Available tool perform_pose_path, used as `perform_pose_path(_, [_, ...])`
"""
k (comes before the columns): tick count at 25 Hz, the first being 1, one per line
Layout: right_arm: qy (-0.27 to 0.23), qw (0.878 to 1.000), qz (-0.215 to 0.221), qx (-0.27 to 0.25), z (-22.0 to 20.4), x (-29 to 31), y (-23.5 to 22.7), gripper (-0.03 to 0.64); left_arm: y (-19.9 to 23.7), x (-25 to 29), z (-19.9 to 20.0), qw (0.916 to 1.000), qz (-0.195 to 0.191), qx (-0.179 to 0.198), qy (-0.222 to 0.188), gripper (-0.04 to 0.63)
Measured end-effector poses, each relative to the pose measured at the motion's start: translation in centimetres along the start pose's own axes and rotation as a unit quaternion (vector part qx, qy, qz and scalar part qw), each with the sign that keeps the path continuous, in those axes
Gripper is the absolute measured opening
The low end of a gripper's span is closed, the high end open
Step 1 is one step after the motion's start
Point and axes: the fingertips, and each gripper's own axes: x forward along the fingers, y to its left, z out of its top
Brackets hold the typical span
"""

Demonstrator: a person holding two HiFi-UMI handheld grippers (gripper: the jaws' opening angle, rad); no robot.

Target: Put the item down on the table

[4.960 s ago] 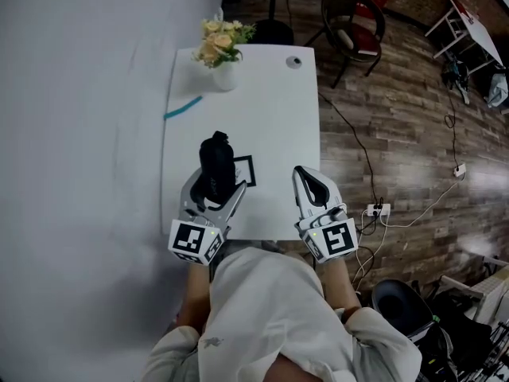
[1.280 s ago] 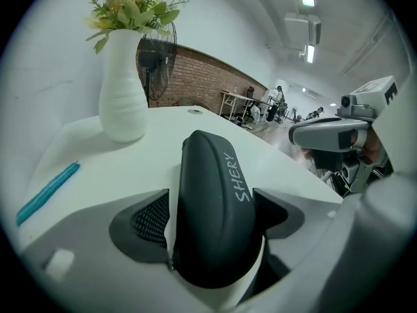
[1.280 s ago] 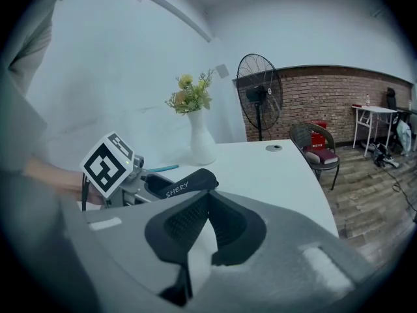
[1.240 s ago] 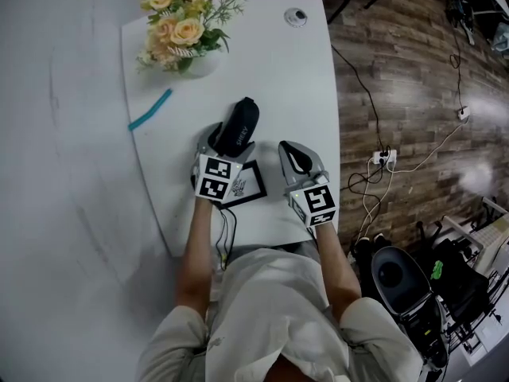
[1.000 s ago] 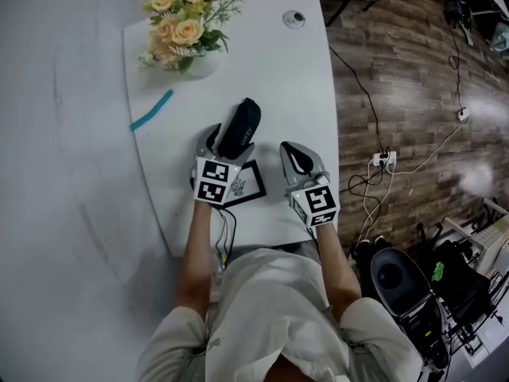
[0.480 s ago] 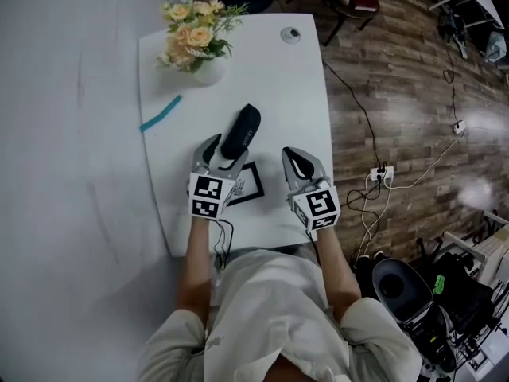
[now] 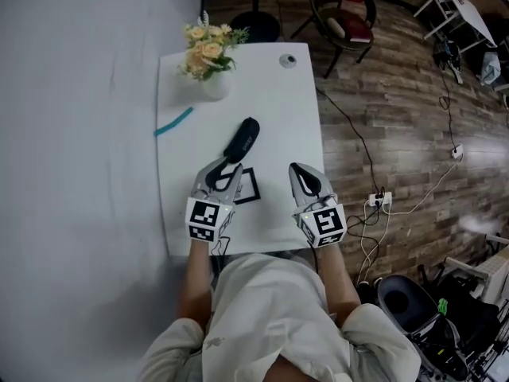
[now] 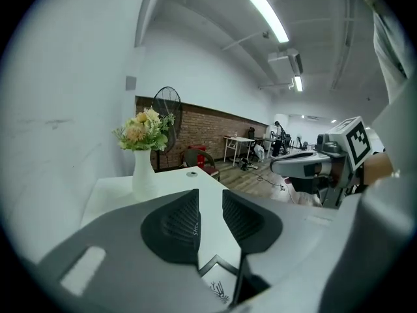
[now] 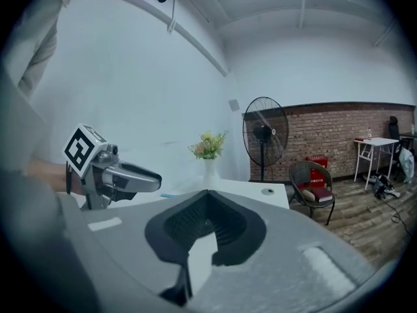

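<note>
The item, a long black pouch [image 7: 242,139], lies flat on the white table [image 7: 278,110], apart from both grippers. My left gripper [image 7: 225,170] hovers just behind its near end. Its jaws have just been closing, and in the left gripper view [image 8: 210,197] they stand a narrow gap apart with nothing between them. My right gripper [image 7: 301,173] hangs to the right over the table's near part. In the right gripper view [image 9: 207,194] its pads meet at the tip, with nothing held.
A vase of flowers [image 7: 208,54] stands at the table's far left, with a teal strip [image 7: 173,122] near the left edge. A black-framed card [image 7: 247,188] lies under the left gripper. A small round disc [image 7: 286,61] sits far right. A chair [image 7: 343,22] and floor cables [image 7: 375,203] lie beyond.
The left gripper has let go of the black pouch, risen and drawn back towards me, and its jaws have narrowed. The right gripper rose too. The pouch stays on the table.
</note>
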Motion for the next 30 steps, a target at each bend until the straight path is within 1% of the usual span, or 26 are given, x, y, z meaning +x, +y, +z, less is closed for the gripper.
perform_pose_path(3, [-0.015,1.0,0.009,-0.01,0.6,-2.1,0.5,0.003,-1.6,-1.5,0.5,0.9997,0.01,-0.005,-0.02,0.087])
perform_pose_path(5, [-0.019,0.999,0.017,-0.02,0.8,-3.5,1.1,0.003,-2.8,-2.6,0.5,0.9994,0.019,-0.003,-0.03,0.026])
perform_pose_path(6, [-0.018,0.999,0.022,-0.027,0.8,-4.1,1.4,0.003,-3.3,-3.1,0.5,0.9992,0.023,0.0,-0.034,0.011])
perform_pose_path(9, [-0.019,0.998,0.033,-0.041,0.6,-5.8,2.2,0.003,-5.1,-4.4,0.4,0.9986,0.028,0.008,-0.043,0.011])
perform_pose_path(15, [-0.035,0.998,0.043,-0.042,1.2,-8.8,2.7,0.003,-8.0,-6.4,0.9,0.9972,0.044,0.012,-0.059,0.011])
perform_pose_path(22, [-0.051,0.996,0.057,-0.043,1.6,-11.6,3.7,0.003,-10.2,-8.7,1.5,0.9951,0.062,0.023,-0.073,0.011])
perform_pose_path(30, [-0.058,0.995,0.063,-0.043,0.6,-13.3,4.0,0.003,-11.8,-9.7,0.6,0.9936,0.073,0.029,-0.081,0.011])
